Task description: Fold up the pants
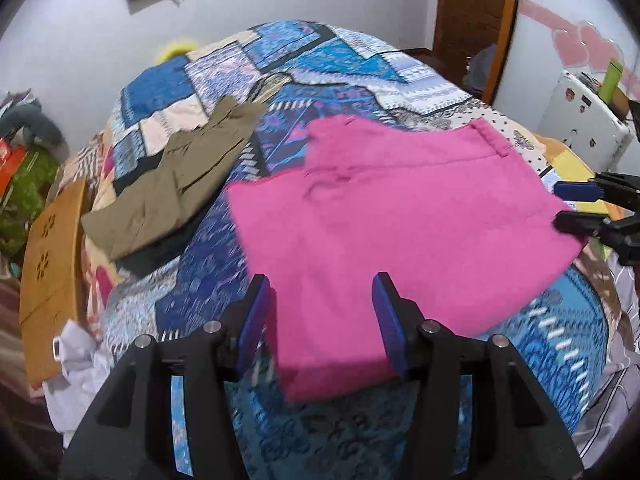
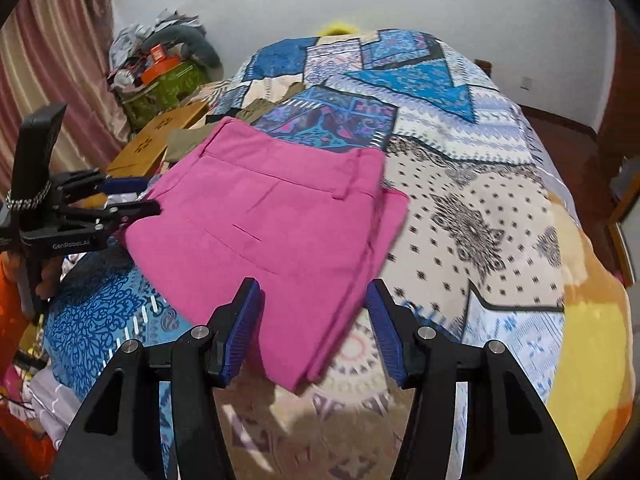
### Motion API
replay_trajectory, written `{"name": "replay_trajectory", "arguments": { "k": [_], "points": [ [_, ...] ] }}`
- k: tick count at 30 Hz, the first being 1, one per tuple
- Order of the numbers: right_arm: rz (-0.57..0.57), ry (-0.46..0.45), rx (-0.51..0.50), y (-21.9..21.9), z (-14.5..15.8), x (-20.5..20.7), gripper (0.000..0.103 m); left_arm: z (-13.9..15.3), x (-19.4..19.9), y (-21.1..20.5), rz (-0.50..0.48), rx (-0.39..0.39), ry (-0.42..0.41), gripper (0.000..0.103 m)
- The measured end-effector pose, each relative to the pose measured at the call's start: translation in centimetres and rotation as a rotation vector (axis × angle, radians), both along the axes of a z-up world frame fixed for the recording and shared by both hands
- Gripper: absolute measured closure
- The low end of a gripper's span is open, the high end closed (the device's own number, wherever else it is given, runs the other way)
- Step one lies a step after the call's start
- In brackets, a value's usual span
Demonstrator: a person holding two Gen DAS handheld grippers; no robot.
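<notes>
The pink pants (image 1: 400, 216) lie folded into a rough rectangle on the patterned bedspread (image 1: 304, 56); they also show in the right wrist view (image 2: 272, 232), waistband toward the far side. My left gripper (image 1: 322, 320) is open and empty, its jaws on either side of the near left corner of the pants, a little above the cloth. My right gripper (image 2: 314, 328) is open and empty over the near right corner. Each gripper shows in the other's view: the right gripper (image 1: 560, 206) at the pants' right edge, the left gripper (image 2: 144, 196) at their left edge.
Folded olive-brown pants (image 1: 176, 176) lie on the bed to the left of the pink ones. A cardboard box (image 1: 52, 272) and white cloth (image 1: 76, 364) sit at the bed's left edge. A clutter pile (image 2: 160, 64) stands by the curtain. A wooden door (image 1: 472, 8) is at the far right.
</notes>
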State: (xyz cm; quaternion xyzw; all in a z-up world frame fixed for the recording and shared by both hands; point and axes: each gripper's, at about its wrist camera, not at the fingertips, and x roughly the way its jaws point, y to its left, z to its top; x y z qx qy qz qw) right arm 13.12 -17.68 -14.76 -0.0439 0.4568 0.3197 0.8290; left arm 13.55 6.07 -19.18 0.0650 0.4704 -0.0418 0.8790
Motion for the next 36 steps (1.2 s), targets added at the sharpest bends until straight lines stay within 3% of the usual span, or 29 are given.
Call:
{"name": "replay_trajectory", "arguments": {
  "k": [5,11,15,17,20,23,29,34,36],
  "points": [
    [-0.055,-0.008,-0.046,-1.5,-0.1,-0.2,0.051,-0.9,-0.9,2.0,0.059,0.033,0.036,0.049],
    [-0.127,0.004,-0.104,-3.7,-0.5,0.1,0.051,-0.7,-1.3,4.8,0.177,0.015,0.040,0.049],
    [-0.153,0.009,-0.038,-4.4,0.3,0.6,0.051,0.8,-0.5,5.7,0.200,-0.062,0.018,0.047],
    [-0.157,0.013,0.005,-4.2,0.8,1.2,0.050,1.5,0.2,5.6,0.195,-0.098,0.000,0.035],
    [-0.147,0.030,0.049,-3.4,0.9,2.0,0.047,2.1,1.5,5.1,0.174,-0.165,-0.011,0.027],
    [-0.127,0.047,0.072,-2.2,0.5,2.8,0.047,1.6,3.1,4.4,0.148,-0.206,0.010,0.026],
    [-0.130,0.112,0.081,-1.0,-1.7,4.2,0.047,-1.5,6.0,3.7,0.129,-0.199,0.115,0.022],
    [-0.148,0.154,0.140,-1.3,-2.6,5.0,0.046,-2.6,6.6,4.6,0.141,-0.297,0.142,0.018],
    [-0.144,0.159,0.146,-1.2,-2.7,5.4,0.046,-2.9,6.7,4.8,0.137,-0.341,0.144,0.024]
  ]
}}
